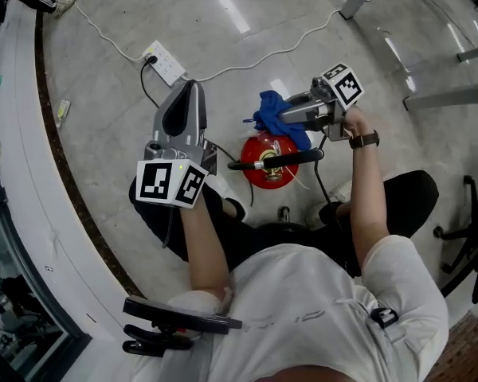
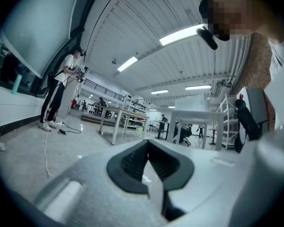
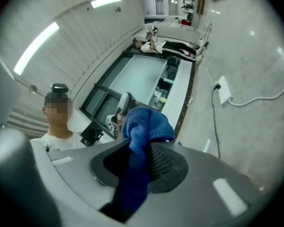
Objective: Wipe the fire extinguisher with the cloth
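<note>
My right gripper (image 3: 143, 148) has its 2 jaws clamped on the soft, light cloth (image 3: 146, 124), my left gripper (image 2: 148, 145) is closed on nothing, and the fire extinguisher (image 1: 268, 168) standing on the floor (image 1: 303, 22) just under the cloth is probably heavy, rigid and slick, so I'd steady it by its black handle (image 1: 280, 160).

The fire extinguisher (image 1: 264, 165) is standing on the floor (image 1: 111, 94) just ahead of the person, between the two grippers. The cloth (image 1: 271, 106) is sitting in the right gripper (image 1: 284, 118), just beyond the extinguisher's top. The left gripper (image 1: 191, 90) is hanging to its left, apart from it. A power strip (image 1: 166, 64) is lying farther ahead.
</note>
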